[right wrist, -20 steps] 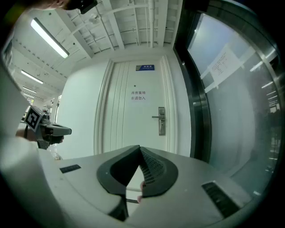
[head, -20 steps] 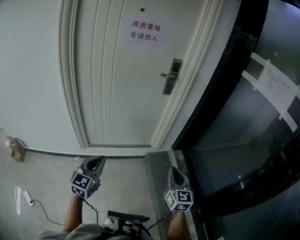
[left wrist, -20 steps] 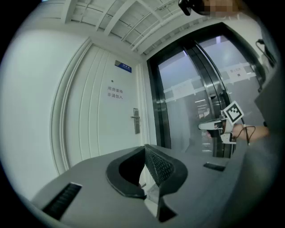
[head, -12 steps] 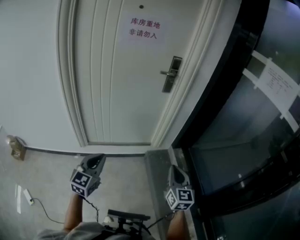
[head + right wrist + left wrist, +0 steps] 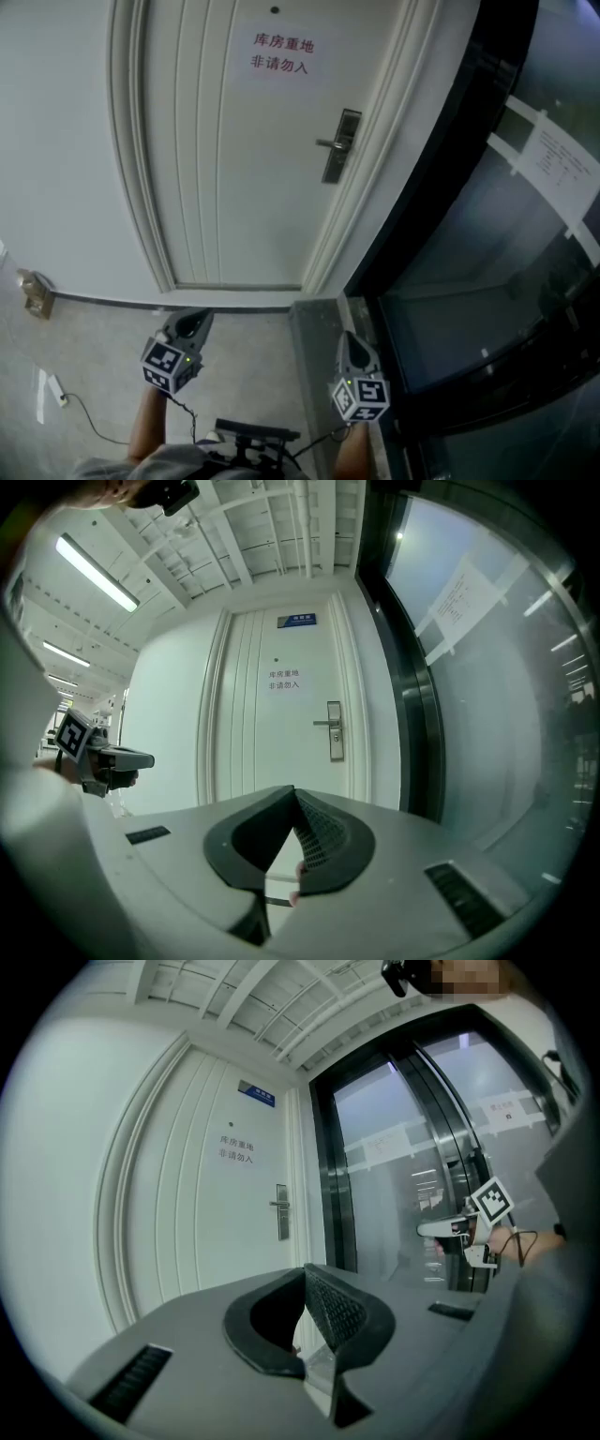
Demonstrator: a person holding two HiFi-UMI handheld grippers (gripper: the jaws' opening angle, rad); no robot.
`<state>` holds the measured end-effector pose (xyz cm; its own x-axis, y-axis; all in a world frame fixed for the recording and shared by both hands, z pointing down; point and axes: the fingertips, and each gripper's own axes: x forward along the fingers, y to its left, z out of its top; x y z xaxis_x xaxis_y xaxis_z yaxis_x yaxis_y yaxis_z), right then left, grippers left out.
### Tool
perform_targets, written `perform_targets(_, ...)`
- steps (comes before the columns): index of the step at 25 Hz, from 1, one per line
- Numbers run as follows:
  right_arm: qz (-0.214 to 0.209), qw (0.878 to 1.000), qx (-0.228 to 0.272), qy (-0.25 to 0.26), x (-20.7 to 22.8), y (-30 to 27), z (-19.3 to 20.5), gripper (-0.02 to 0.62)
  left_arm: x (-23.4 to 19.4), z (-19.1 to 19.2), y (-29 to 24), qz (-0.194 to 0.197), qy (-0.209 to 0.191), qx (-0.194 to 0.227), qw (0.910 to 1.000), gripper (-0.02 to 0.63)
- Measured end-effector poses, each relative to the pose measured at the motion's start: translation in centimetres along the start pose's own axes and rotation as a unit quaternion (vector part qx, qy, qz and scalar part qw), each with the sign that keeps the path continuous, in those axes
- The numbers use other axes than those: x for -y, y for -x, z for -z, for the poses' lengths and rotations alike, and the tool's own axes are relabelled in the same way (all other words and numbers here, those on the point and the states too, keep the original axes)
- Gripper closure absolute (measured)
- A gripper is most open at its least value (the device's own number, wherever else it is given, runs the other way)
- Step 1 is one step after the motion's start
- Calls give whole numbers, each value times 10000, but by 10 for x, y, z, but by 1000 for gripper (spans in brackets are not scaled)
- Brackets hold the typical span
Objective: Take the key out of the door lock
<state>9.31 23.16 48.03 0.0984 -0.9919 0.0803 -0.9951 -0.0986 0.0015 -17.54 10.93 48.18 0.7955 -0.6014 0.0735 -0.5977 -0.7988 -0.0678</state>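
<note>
A white door stands shut some way ahead, with a metal lock plate and lever handle at its right edge. The same lock plate shows in the left gripper view, and the lock plate again in the right gripper view. At this distance the key is too small to make out. My left gripper and right gripper are held level and low, far short of the door. The left gripper and the right gripper are both shut with nothing between the pads.
A dark-framed glass wall with taped paper notices runs along the right. A red-lettered sign is on the door. A small box and a white cable lie on the floor at left.
In the head view the door and lock plate have slid slightly up and left. Both grippers keep their places and stay shut.
</note>
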Motion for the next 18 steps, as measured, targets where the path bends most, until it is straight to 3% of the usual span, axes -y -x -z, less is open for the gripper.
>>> perform_targets(10, -165, 9998, -73, 4, 38, 3, 18, 584, 34, 6, -24, -161, 56, 19, 9999, 598)
perform_targets(18, -148, 9999, -46, -65, 52, -16, 20, 584, 30, 4, -53, -104, -11, 0, 9999, 598)
